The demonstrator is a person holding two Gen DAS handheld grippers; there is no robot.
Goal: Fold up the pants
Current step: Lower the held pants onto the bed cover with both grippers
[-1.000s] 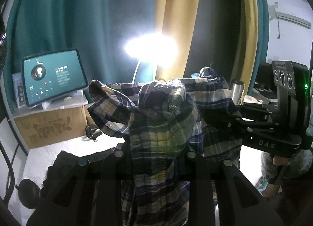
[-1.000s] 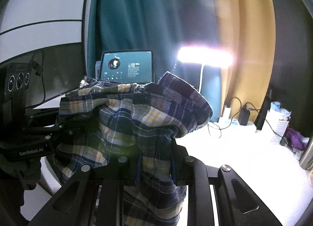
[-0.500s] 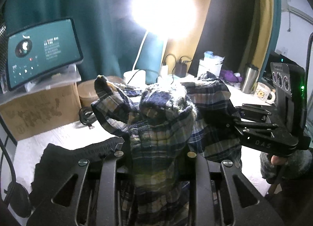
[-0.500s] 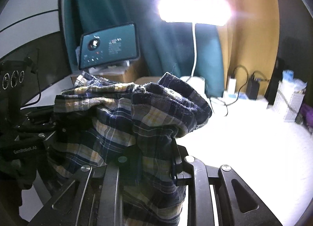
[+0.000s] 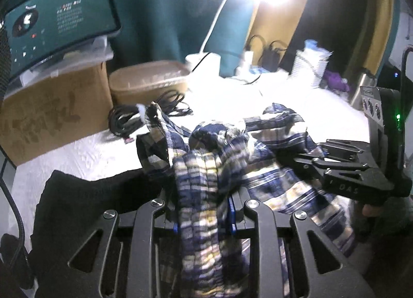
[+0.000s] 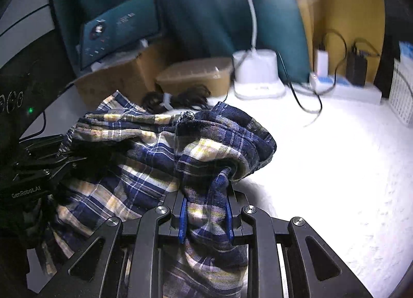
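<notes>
Both tongs have dipped toward the white surface, left tongs and right tongs each clamped on the bunched plaid pants hanging between them just above it, so laying them flat seems next.

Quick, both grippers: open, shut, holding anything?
Left gripper: shut on the plaid pants.
Right gripper: shut on the plaid pants too.

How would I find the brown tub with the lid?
Start at the big cardboard box under the teal screen. Beside it, before the white lamp base, sits the low brown plastic tub. Only it has rounded corners and a lid.
</notes>
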